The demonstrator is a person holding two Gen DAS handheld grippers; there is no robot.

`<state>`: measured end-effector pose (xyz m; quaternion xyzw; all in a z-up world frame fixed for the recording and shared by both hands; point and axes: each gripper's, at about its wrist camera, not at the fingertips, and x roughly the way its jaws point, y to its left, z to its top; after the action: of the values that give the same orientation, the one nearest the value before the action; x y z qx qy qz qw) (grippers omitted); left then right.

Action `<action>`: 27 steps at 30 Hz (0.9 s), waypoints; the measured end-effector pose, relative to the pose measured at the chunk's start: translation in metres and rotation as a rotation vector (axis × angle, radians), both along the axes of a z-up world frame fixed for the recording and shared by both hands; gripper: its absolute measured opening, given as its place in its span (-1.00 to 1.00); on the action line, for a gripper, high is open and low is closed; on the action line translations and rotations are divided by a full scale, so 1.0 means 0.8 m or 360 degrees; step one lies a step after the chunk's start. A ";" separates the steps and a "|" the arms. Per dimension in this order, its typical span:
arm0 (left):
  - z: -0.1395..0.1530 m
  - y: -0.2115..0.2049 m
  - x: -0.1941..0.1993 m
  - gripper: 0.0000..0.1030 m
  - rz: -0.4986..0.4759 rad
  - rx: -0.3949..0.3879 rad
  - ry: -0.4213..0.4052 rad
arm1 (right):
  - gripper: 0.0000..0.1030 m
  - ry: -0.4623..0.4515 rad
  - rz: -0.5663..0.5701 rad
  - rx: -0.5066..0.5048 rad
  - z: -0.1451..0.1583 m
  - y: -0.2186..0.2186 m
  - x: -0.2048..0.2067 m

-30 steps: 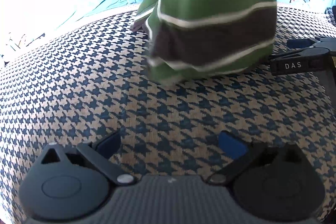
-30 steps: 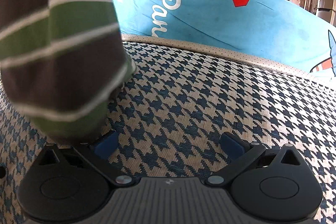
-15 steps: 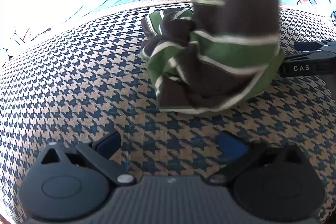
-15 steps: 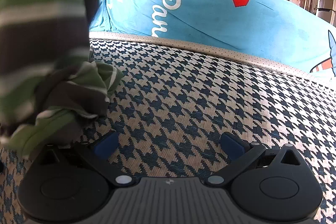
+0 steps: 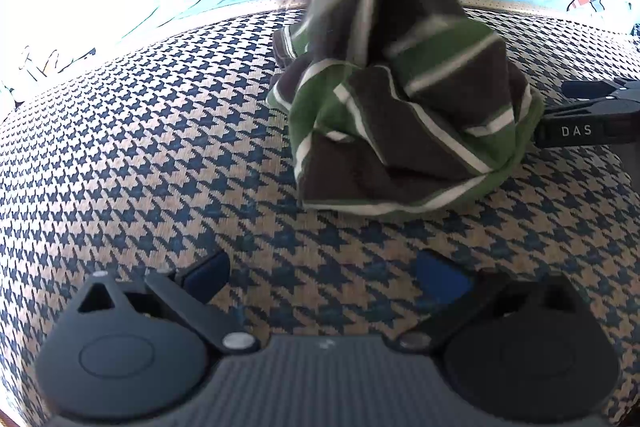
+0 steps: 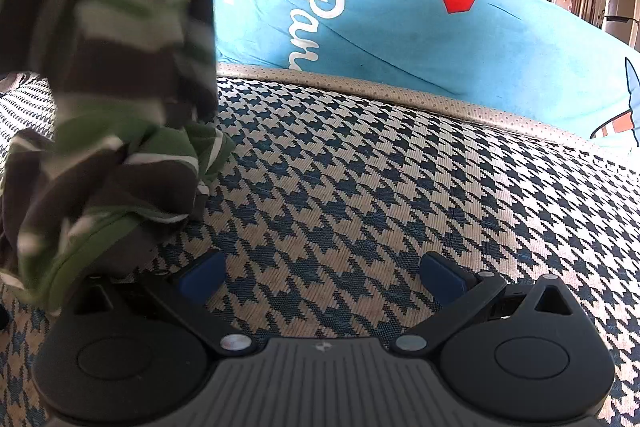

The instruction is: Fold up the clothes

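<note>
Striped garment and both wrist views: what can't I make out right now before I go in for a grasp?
- Striped garment: top is motion-blurred and cut off by the upper edge in both wrist views; whatever holds it up is out of view.
- Garment type, collar and sleeves: lost in the crumpled heap.
- Right gripper: the cloth covers its left side there.
- Left gripper: open, nothing between its fingers.
- Houndstooth cushion under the heap: hidden.

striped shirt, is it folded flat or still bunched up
Bunched up. The striped shirt sits in a crumpled heap on the checked cushion, stripes running every way, and its upper part rises blurred out of the top of the view.
</note>
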<state>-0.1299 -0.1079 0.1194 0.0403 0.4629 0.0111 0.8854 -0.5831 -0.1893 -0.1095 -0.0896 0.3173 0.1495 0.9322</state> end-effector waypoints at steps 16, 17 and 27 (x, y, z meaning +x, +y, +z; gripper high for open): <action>-0.096 0.018 -0.025 1.00 0.0051 -0.0019 -0.0045 | 1.00 -0.0001 0.0000 0.0000 -0.001 0.000 0.000; -0.109 0.018 -0.021 1.00 0.0058 -0.0018 -0.0047 | 1.00 -0.0001 0.0000 0.0000 -0.001 0.000 0.000; -0.073 0.040 -0.116 1.00 -0.0007 -0.0042 -0.0008 | 1.00 -0.0001 0.0000 -0.0001 -0.001 0.000 0.000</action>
<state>-0.2227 -0.0758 0.0610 0.0298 0.4605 0.0031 0.8871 -0.5834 -0.1890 -0.1107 -0.0899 0.3170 0.1493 0.9323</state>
